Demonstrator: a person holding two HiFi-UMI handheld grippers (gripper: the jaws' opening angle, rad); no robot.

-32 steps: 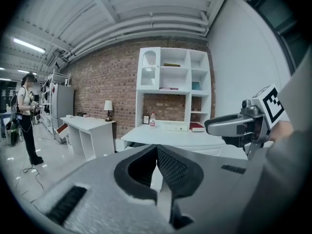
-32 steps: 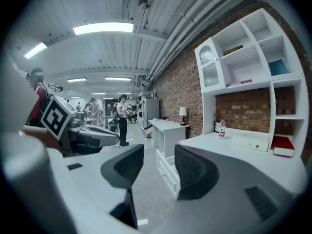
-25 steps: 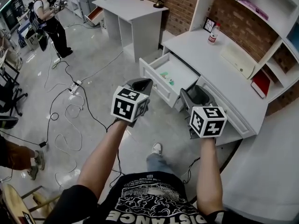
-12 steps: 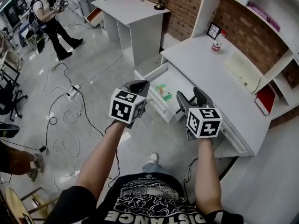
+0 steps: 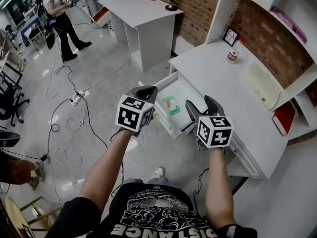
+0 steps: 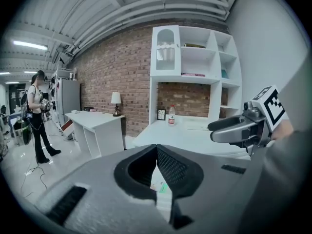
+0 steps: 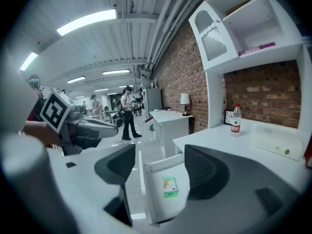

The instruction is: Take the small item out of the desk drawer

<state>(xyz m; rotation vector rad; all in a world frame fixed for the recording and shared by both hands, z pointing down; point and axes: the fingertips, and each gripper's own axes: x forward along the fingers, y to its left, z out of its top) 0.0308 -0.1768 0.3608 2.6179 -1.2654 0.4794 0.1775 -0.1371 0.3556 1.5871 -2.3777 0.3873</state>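
From overhead, the small box [image 5: 171, 105] lies in the open drawer [image 5: 184, 94], between the left gripper [image 5: 147, 90] and the right gripper [image 5: 200, 105], touching neither. Left gripper view: jaws together, empty. Right gripper view: jaws apart, just opened wider, framing the box beyond them.

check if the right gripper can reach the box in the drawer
Probably yes: the drawer stands open, the box lies uncovered, and the right gripper, jaws empty and just opened wider, faces it.

Head view looks steeply down; all views share drawer [image 5: 182, 91] [image 7: 155, 180].
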